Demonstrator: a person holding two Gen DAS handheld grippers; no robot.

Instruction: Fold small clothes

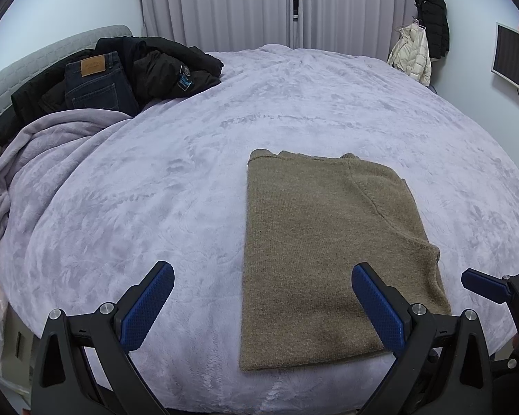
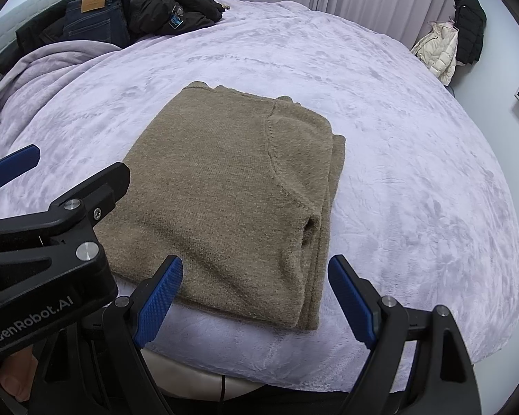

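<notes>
We see the tan sweater (image 1: 328, 252) folded flat on the bed (image 1: 190, 173); our left gripper (image 1: 263, 307) and right gripper (image 2: 256, 297) hover spread, apparently touching nothing.

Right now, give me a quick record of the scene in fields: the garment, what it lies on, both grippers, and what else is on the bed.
garment: tan sweater, folded into a rectangle, lying flat
surface: lilac blanket on a bed
left gripper: open, holds nothing
right gripper: open, holds nothing
far corner: jeans on dark jackets
wall: cream coat and black coat hanging
</notes>
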